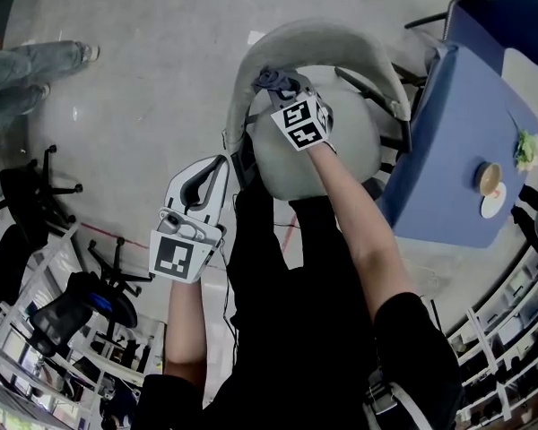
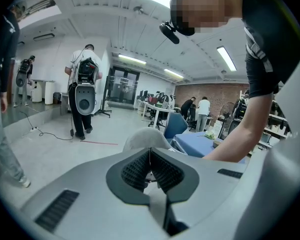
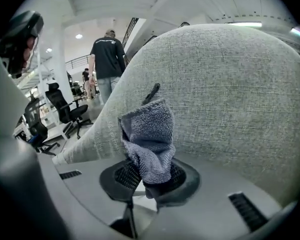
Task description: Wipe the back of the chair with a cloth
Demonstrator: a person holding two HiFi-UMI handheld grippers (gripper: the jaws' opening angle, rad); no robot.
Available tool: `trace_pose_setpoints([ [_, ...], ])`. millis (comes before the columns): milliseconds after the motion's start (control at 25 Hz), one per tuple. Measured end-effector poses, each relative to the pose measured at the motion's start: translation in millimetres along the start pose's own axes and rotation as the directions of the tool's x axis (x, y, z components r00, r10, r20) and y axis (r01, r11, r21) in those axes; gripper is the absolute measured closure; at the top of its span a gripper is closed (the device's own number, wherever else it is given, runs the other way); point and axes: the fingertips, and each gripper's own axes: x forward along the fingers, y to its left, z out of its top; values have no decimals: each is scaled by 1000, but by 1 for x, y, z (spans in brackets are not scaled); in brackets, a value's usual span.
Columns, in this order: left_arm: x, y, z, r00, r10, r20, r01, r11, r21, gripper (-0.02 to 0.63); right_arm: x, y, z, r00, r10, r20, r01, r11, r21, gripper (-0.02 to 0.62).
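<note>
A grey fabric chair stands below me, its curved back [image 1: 314, 38] arching over the round seat [image 1: 318, 150]. In the right gripper view the chair back [image 3: 225, 89] fills the frame. My right gripper [image 1: 282, 86] is shut on a blue-grey cloth [image 3: 149, 139], which is bunched between the jaws and pressed to the inner face of the back. In the head view the cloth [image 1: 274, 79] shows near the left end of the back. My left gripper [image 1: 206, 182] hangs apart to the chair's left, shut on nothing, and its own view shows the chair back [image 2: 142, 138] beyond the jaws.
A blue table [image 1: 466, 141] with a cup [image 1: 490, 179] and a green thing [image 1: 525, 149] stands right of the chair. Black office chairs [image 1: 36, 191] and a rack [image 1: 45, 330] are at the left. A person's legs [image 1: 31, 65] show at the far left; other people [image 2: 85, 91] stand about.
</note>
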Motion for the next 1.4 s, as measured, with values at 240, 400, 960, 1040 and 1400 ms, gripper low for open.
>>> trace_pose_setpoints([
  [240,-2,3,-3,1000,3,-7,-3,1000,-5,581,5,33,-9,998,63,-30,-64,996,-58,511],
  [400,-1,4,-3,1000,-1,-7,1,1000,-1,581,6,51,-16,995,85,-42,-88,994,-64,512],
  [960,6,4,-4,1000,-28,-12,28,1000,-8,581,3,121,-41,967,225,-121,-247,945,-216,511],
  [1040,6,4,-6,999,-32,-16,32,999,-9,581,3,126,-44,963,235,-129,-259,940,-222,511],
  [1400,9,3,-9,999,-44,-22,44,999,-12,581,-2,149,-65,937,295,-188,-337,905,-260,511],
])
